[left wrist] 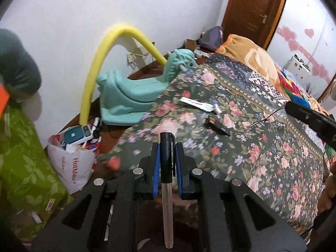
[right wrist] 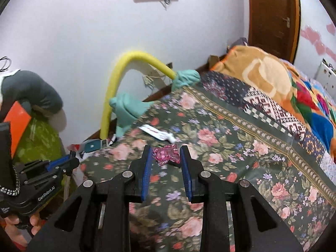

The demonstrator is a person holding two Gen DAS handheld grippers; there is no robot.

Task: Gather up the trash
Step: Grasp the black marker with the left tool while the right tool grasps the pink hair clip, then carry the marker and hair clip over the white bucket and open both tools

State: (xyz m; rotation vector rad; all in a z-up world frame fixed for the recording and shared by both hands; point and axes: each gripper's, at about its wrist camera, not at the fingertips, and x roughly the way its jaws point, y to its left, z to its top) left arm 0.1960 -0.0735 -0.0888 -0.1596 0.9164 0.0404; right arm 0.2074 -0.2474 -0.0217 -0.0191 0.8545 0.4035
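In the left wrist view my left gripper (left wrist: 167, 147) is shut on a pen (left wrist: 167, 163) with a black cap and a clear barrel, held upright between the blue pads above the bed's edge. My right gripper (right wrist: 166, 157) is shut on a crumpled pink wrapper (right wrist: 167, 154) at its fingertips, lifted over the floral bedspread (right wrist: 231, 157). A white tube (left wrist: 199, 105) and a small dark packet (left wrist: 219, 125) lie on the bedspread beyond the pen. On the floor to the left stands a white plastic bag (left wrist: 71, 163) stuffed with rubbish. The left gripper (right wrist: 69, 161) also shows at the left of the right wrist view.
A teal plastic ride-on toy (left wrist: 126, 92) and a bent yellow foam tube (left wrist: 100, 58) stand between bed and wall. A green leaf-patterned bundle (left wrist: 23, 157) fills the left. An orange blanket (left wrist: 252, 52) lies at the bed's far end, near a brown door (left wrist: 252, 6).
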